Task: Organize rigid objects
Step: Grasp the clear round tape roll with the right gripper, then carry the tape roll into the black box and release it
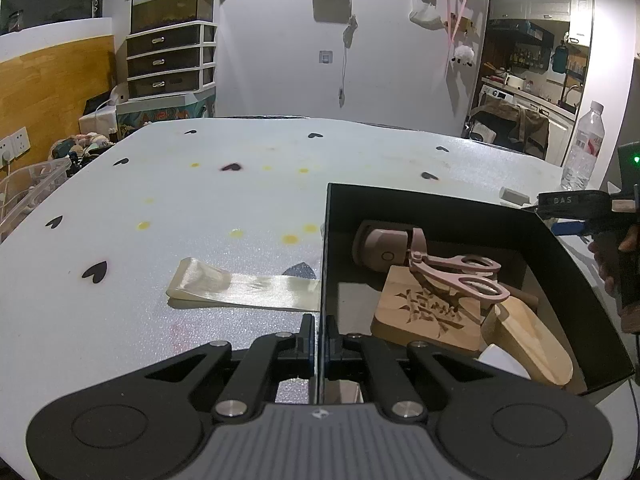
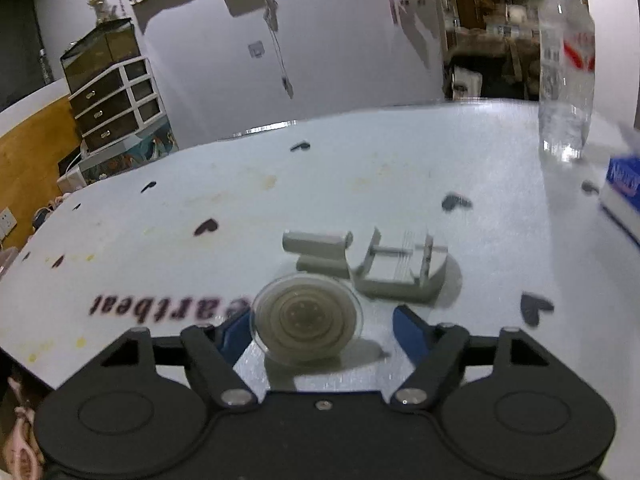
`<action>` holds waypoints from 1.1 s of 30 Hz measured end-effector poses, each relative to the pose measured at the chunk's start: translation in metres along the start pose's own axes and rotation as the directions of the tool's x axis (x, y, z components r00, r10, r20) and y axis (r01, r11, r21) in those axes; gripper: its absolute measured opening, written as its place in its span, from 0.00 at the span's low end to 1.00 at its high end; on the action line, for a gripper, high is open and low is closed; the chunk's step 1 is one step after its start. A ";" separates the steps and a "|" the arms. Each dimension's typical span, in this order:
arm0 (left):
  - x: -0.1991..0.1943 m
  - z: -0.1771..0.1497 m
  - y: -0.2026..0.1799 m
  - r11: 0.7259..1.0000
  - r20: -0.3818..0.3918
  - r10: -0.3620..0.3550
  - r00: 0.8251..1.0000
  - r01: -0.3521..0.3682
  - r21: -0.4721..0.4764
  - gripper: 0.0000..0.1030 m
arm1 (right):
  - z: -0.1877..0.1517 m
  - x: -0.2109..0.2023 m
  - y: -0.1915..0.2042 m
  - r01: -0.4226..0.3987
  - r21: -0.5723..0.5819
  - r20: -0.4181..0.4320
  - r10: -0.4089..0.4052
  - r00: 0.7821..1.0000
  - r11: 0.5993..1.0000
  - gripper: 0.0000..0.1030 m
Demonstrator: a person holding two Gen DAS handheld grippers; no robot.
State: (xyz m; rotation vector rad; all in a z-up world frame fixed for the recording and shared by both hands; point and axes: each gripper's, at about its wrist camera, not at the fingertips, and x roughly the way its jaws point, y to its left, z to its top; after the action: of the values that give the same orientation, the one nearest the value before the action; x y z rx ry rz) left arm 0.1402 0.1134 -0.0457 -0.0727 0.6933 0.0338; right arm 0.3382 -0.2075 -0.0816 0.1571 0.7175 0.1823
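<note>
left claw point(image 1: 319, 334) first: we have its jaws pressed together on the left wall of the black box point(image 1: 560, 248), pinning it to the table point(image 1: 160, 200). inside the box lie pink scissors point(image 1: 460, 274), a carved wood block point(image 1: 424, 312), a wooden scoop point(image 1: 528, 344) and a pink case point(image 1: 384, 248). a strip of clear tape point(image 1: 244, 286) lies on the table just outside the wall.

right view, blurred: our right claw point(image 2: 320, 330) is half spread around a round clear disc point(image 2: 307, 316), and we cannot tell whether the blue pads point(image 2: 412, 330) touch it yet. a grey clamp-like part point(image 2: 384, 264) sits just behind, a bottle point(image 2: 566, 80) well beyond.

we judge the risk is the disc: smooth and low, it could squirt out or tilt if the pads meet it off-centre, or get nudged into the grey part.
</note>
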 end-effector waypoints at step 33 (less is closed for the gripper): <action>0.001 -0.001 -0.002 1.000 0.006 0.004 1.000 -0.004 -0.008 0.04 | -0.013 -0.131 0.137 -0.611 -0.213 -0.110 0.603 0.790 0.762 0.52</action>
State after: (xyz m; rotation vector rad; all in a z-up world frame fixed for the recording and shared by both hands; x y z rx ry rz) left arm 0.1402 0.1114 -0.0473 -0.0790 0.6873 0.0409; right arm 0.2173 -0.1020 0.0203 0.1529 0.6532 0.9009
